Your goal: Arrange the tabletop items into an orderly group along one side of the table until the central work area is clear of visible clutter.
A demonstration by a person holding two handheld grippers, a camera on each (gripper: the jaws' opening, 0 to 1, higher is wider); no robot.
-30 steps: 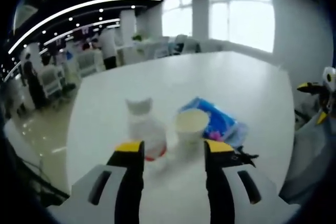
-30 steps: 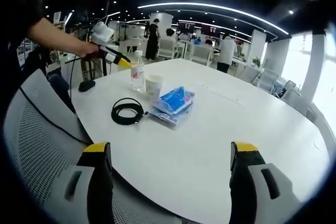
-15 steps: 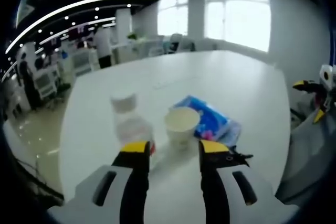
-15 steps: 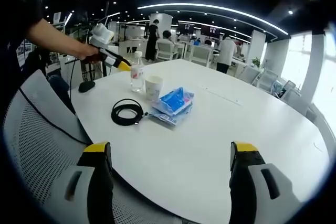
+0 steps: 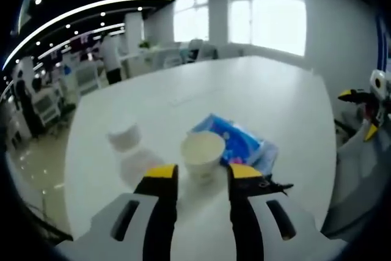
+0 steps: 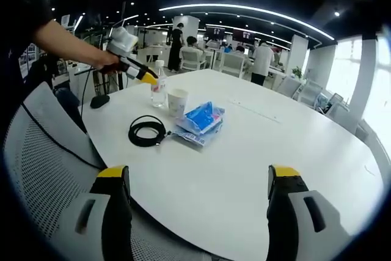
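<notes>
White round desk [image 6: 256, 151] carries a cup [image 5: 202, 154]; bottle [image 5: 129, 151], pack [image 5: 241, 145] and cable [image 6: 146, 131] sit beside it. Left claw [image 5: 198, 174] gapes before the cup; right claw [image 6: 198, 178] spread, empty. Closing hard could crush or tip the cup.

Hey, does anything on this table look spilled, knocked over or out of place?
Nothing looks spilled or tipped. The water bottle and paper cup stand upright, beside the blue packet and the coiled black cable, all clustered near one edge of the white table.
</notes>
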